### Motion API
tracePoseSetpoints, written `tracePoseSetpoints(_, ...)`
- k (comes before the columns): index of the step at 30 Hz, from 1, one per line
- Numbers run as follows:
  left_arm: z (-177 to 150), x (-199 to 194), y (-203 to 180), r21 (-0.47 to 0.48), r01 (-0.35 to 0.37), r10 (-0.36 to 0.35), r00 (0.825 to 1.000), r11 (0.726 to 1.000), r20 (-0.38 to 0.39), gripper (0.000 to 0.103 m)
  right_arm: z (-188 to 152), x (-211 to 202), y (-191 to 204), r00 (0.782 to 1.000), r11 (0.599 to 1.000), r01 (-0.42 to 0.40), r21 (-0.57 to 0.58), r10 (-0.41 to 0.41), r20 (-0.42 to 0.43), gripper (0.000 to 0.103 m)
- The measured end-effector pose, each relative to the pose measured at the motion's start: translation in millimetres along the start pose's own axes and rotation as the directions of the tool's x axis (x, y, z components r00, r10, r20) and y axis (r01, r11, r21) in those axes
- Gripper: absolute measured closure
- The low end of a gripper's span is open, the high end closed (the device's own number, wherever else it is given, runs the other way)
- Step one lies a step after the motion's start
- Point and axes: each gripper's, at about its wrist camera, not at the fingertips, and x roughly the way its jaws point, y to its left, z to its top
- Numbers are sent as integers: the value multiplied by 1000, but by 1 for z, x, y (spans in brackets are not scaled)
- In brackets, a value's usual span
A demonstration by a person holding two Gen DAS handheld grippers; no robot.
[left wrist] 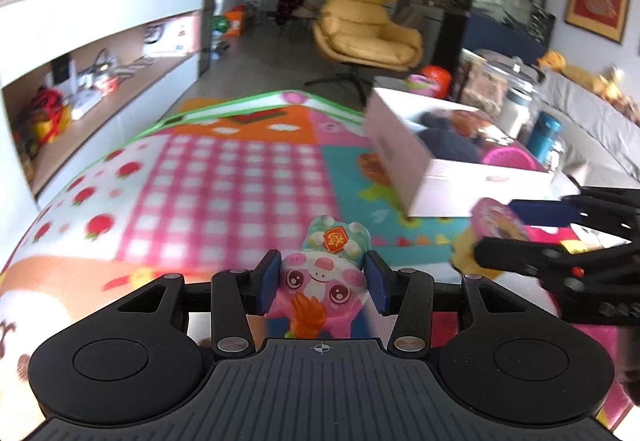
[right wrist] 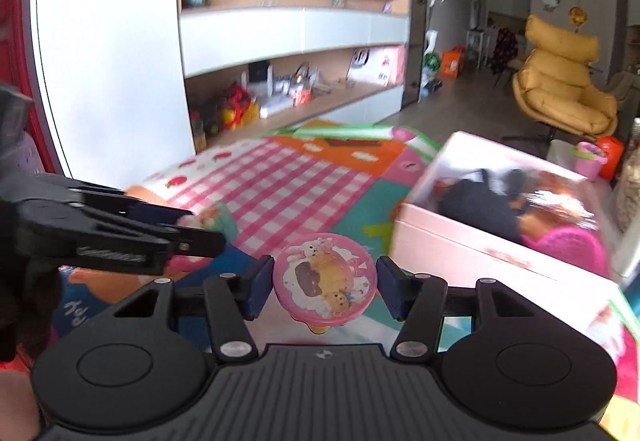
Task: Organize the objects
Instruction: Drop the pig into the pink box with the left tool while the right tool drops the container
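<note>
While both grippers hang over the play mat [left wrist: 224,177], I log: left gripper [left wrist: 323,283] clamped on a pink pig toy [left wrist: 320,281], long axis running away from me, face upward; right gripper [right wrist: 325,287] with pads beside a round pink cup [right wrist: 325,287] (contact unclear), lid facing up; white box [right wrist: 472,261] near right.

A bright patchwork play mat [left wrist: 224,169] covers the grey floor [left wrist: 256,69], w/ pink-check, strawberry & orange panels. Far right on the mat sits an open pale pink box [left wrist: 404,157], dark & pink items inside. Beyond the mat's far edge, a yellow armchair [left wrist: 360,29] stands on the bare floor.
</note>
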Motion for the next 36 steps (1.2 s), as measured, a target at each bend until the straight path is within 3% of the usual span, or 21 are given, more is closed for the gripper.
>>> tracePoseSetpoints(7, 67, 26, -68, 83, 137, -142, 989, 987, 47, 53, -25, -50, -41, 990, 994, 108, 27, -110, 91, 47)
tracePoseSetpoints(10, 102, 53, -103, 106, 243, -250, 966, 964, 64, 52, -32, -55, -58, 984, 988, 133, 73, -140, 112, 47)
tracePoseSetpoints(13, 123, 95, -131, 51, 337, -338, 941, 940, 30, 50, -35, -52, -69, 981, 984, 143, 104, -155, 113, 47)
tracePoseSetpoints(16, 119, 130, -155, 112, 245, -247, 969, 963, 6, 51, -40, -50, -75, 981, 981, 155, 116, -167, 103, 47)
tracePoseSetpoints(18, 113, 134, -152, 116, 223, -228, 973, 968, 30, 51, -44, -53, -79, 978, 979, 167, 118, -179, 104, 47)
tracePoseSetpoints(23, 98, 122, -124, 68, 331, -335, 940, 941, 63, 52, -46, -54, -98, 976, 971, 172, 168, -191, 101, 47)
tracePoseSetpoints(26, 101, 132, -122, 40, 381, -382, 924, 924, 23, 51, -41, -41, -105, 978, 968, 177, 180, -193, 75, 47)
tracePoseSetpoints(30, 110, 150, -142, 94, 353, -357, 934, 931, 25, 51, -36, -25, -105, 982, 968, 177, 179, -186, 35, 47)
tracePoseSetpoints(32, 114, 165, -153, 153, 298, -297, 954, 942, -28, 50, -37, -23, -102, 981, 968, 185, 172, -192, 21, 47)
tracePoseSetpoints(33, 113, 173, -160, 210, 257, -246, 966, 943, -77, 44, -37, -22, -102, 980, 967, 192, 169, -197, 15, 47)
tracePoseSetpoints(34, 112, 177, -166, 270, 233, -216, 972, 934, -91, 45, -38, -21, -102, 979, 966, 198, 166, -202, 9, 47)
tracePoseSetpoints(36, 108, 174, -168, 327, 240, -228, 971, 914, -76, 45, -39, -21, -101, 978, 965, 208, 162, -211, -3, 47)
